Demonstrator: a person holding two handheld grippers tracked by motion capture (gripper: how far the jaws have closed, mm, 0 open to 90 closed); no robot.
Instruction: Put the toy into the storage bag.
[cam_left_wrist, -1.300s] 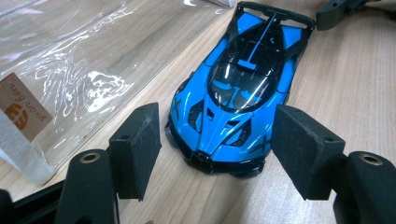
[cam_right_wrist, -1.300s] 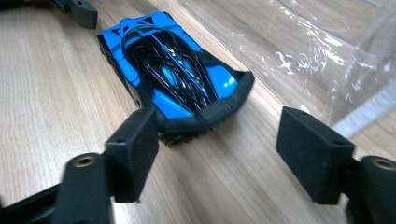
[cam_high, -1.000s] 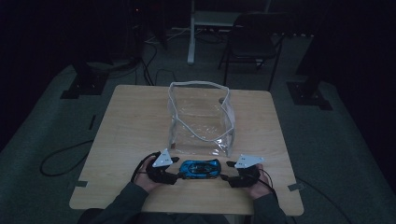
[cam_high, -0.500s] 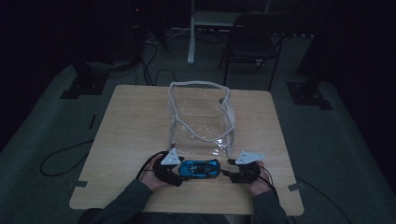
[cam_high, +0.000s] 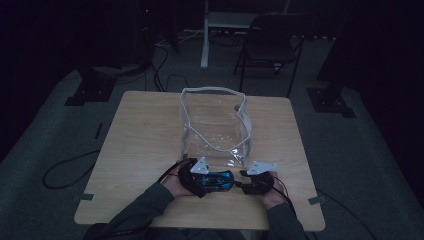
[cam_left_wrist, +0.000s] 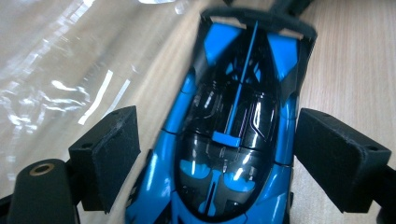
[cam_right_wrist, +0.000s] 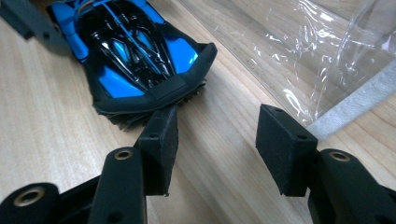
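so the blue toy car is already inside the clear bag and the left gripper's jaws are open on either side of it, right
Not quite. The blue toy car lies on the table outside the clear bag, just in front of it, as the high view shows. The left gripper does have its jaws open on either side of the car.

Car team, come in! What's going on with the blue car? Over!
Left hand-held gripper open, jaws either side of blue toy car. Right hand-held gripper open, at car's tail. Clear bag just behind car. Over.
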